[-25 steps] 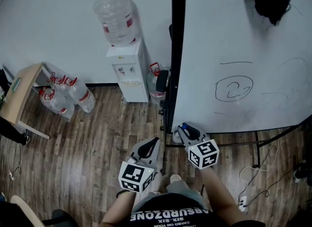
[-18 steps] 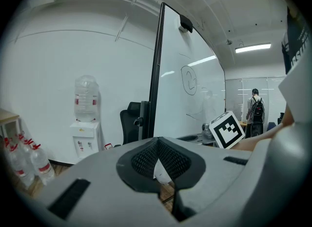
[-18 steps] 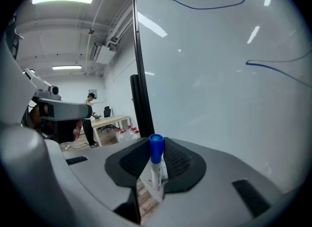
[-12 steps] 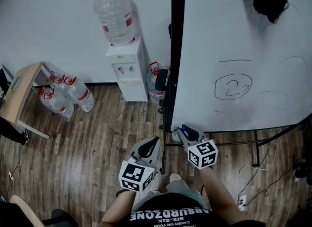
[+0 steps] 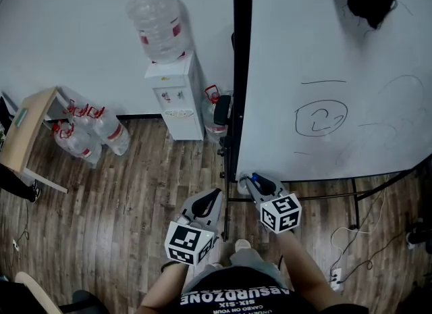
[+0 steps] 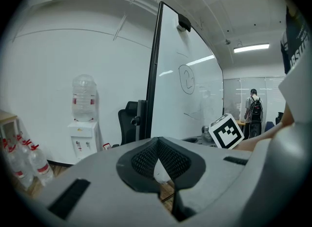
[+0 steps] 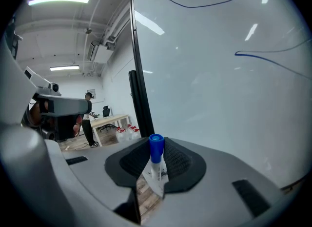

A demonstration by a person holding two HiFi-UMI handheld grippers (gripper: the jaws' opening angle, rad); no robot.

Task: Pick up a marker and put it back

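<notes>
A white marker with a blue cap point(image 7: 156, 158) stands upright between the pads of my right gripper point(image 7: 155, 145), which is shut on it. In the head view its blue tip point(image 5: 255, 177) shows at the front of the right gripper point(image 5: 260, 186), close to the lower left corner of the whiteboard point(image 5: 324, 49). The whiteboard point(image 7: 219, 84) bears a drawn circle and a few lines. My left gripper point(image 5: 210, 198) hangs beside the right one over the wooden floor. Its fingertips point(image 6: 158, 142) meet with nothing between them.
The whiteboard's black upright post point(image 5: 239, 69) rises just ahead of both grippers. A water dispenser point(image 5: 177, 96), spare bottles point(image 5: 91, 134) and a wooden table point(image 5: 30, 127) stand to the left. A black chair point(image 5: 223, 111) sits behind the post. Cables and a power strip point(image 5: 335, 279) lie at lower right.
</notes>
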